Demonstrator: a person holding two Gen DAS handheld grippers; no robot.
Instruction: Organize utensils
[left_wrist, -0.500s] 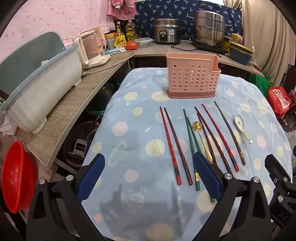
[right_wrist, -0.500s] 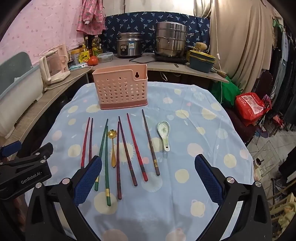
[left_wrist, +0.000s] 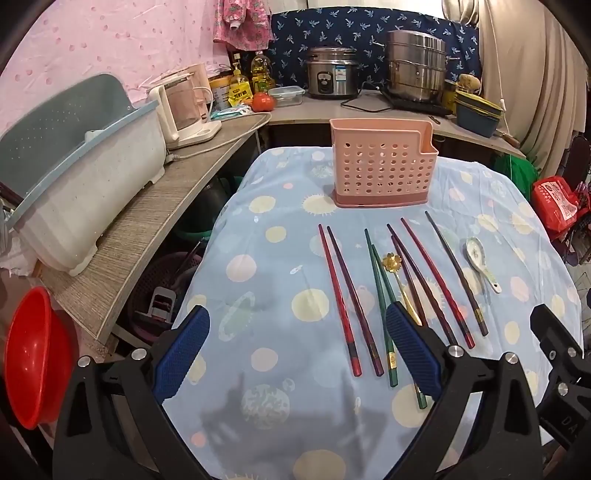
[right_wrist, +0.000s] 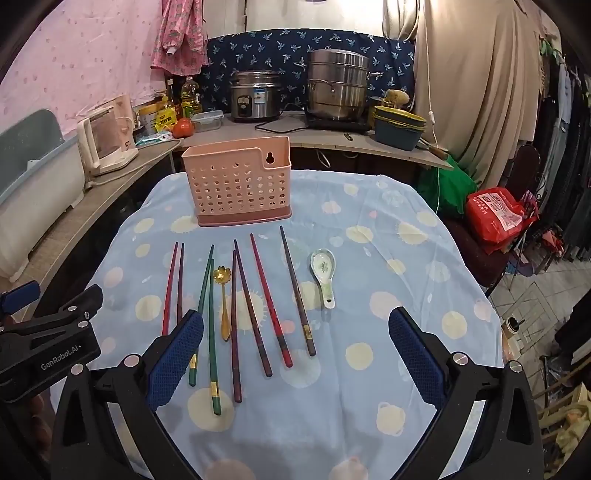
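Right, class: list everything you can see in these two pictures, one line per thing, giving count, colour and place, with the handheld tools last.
utensil holder: one, pink, perforated, far end of the table
chopsticks: eight; two red-and-dark at left, two green, four dark or red toward the right; flat in a row in front of the holder
metal spoon: one, gold, among the chopsticks
ceramic spoon: one, white with green pattern, right end of the row
tablecloth: one, light blue with pale yellow spots
rice cooker: one, silver, back counter
steamer pot: one, steel, back counter
basin: one, red, lower left
left gripper: fingers blue, open, empty
right gripper: fingers blue, open, empty
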